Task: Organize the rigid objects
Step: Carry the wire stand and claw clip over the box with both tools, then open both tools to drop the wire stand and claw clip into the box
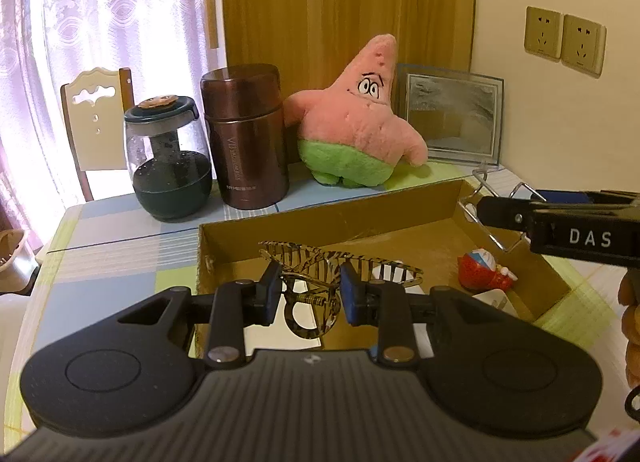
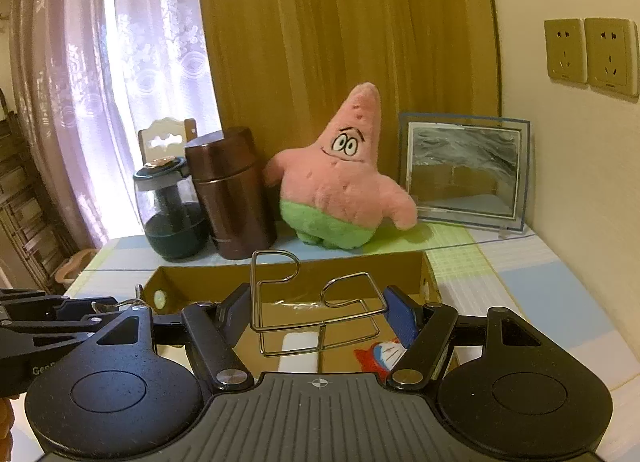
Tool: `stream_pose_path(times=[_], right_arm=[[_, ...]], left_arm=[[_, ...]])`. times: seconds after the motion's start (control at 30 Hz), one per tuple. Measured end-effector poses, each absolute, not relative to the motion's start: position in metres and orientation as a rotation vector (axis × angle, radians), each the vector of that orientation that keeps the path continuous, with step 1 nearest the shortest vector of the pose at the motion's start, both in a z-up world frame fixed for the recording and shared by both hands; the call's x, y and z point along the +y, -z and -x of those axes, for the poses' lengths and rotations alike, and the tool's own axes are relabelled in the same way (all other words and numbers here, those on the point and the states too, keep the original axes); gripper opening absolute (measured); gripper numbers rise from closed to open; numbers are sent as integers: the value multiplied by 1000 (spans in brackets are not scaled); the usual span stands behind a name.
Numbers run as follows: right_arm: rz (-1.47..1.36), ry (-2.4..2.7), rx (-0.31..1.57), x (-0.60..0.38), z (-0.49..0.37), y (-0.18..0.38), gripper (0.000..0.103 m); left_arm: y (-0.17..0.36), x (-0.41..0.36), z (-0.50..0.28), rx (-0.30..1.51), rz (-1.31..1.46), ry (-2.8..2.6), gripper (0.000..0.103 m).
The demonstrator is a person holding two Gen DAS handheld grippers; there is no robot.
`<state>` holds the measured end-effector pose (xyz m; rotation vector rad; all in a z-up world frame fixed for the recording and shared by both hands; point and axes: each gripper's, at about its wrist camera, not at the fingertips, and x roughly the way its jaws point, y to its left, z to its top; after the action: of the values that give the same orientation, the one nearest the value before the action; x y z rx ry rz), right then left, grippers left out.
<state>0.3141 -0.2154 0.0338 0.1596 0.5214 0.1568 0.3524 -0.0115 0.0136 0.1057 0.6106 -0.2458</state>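
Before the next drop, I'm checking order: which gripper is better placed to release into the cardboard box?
Probably left: the left gripper holds its hair claw clip over the cardboard box; the right's wire rack looks bulkier.

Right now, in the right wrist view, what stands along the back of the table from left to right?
Glass jar → brown thermos → pink star plush → framed picture, all standing behind the cardboard box.

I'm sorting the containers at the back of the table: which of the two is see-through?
The squat glass jar with the dark lid, leftmost; its dark contents show through. The tall brown metal flask beside it is opaque.
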Motion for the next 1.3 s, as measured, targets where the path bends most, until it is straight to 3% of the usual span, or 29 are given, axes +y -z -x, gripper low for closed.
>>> stream_pose_path(times=[1.17,1.3], right_arm=[[-192,-116,620,-218,-362,8,67],[-201,-115,618,-219,-363,8,67]], left_arm=[[34,-35,-400,658,-140,290,26],[32,-34,-400,627,-121,289,36]])
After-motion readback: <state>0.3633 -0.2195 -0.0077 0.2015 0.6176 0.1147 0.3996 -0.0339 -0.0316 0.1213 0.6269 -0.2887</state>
